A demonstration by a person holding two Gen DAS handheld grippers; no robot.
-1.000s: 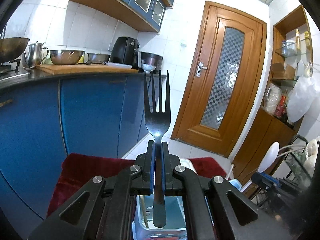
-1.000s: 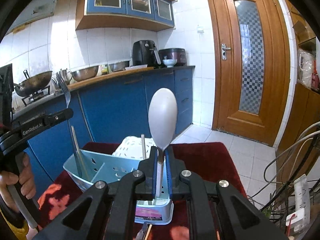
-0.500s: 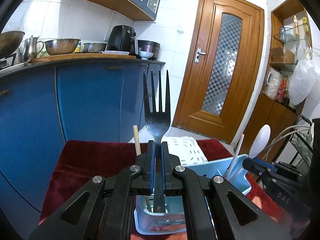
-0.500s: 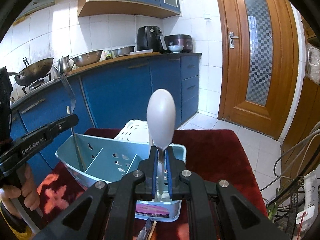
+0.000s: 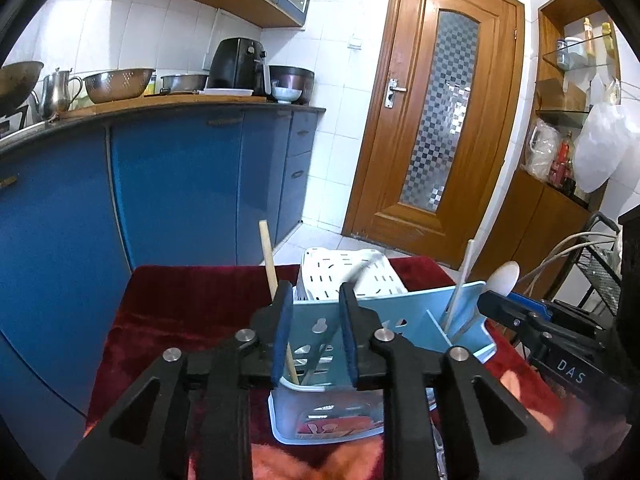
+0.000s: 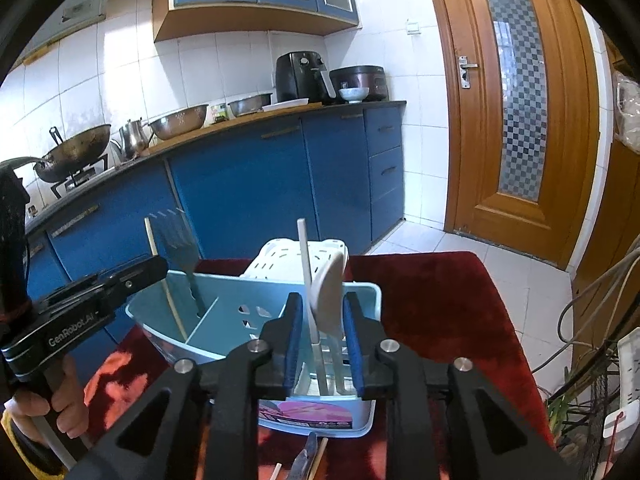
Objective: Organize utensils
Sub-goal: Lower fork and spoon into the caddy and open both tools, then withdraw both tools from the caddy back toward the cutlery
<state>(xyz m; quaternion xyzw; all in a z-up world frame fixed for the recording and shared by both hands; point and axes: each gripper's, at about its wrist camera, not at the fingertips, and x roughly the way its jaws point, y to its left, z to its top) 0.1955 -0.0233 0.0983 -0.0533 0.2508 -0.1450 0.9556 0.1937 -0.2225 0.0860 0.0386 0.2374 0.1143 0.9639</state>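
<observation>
left gripper [image 5: 314, 332]: fingers opening, dark metal fork [image 6: 182, 252] freed into light-blue plastic caddy [image 6: 168, 312] | right gripper [image 6: 322, 334]: fingers opening, white plastic spoon [image 6: 328, 294] dropping handle-down, upright storage

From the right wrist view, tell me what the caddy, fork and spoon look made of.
Caddy: pale blue plastic, likely; thin moulded walls with punched holes.
Fork: dark, glossy, metal or plastic, blurred.
Spoon: matte white, plastic or ceramic; can't tell.

Fork [image 5: 362, 266] motion-blurred above the caddy [image 5: 404, 312], utensils [image 6: 310, 456] on the red cloth cut off at the bottom edge, caddy label [image 6: 304, 414] too small to read
</observation>
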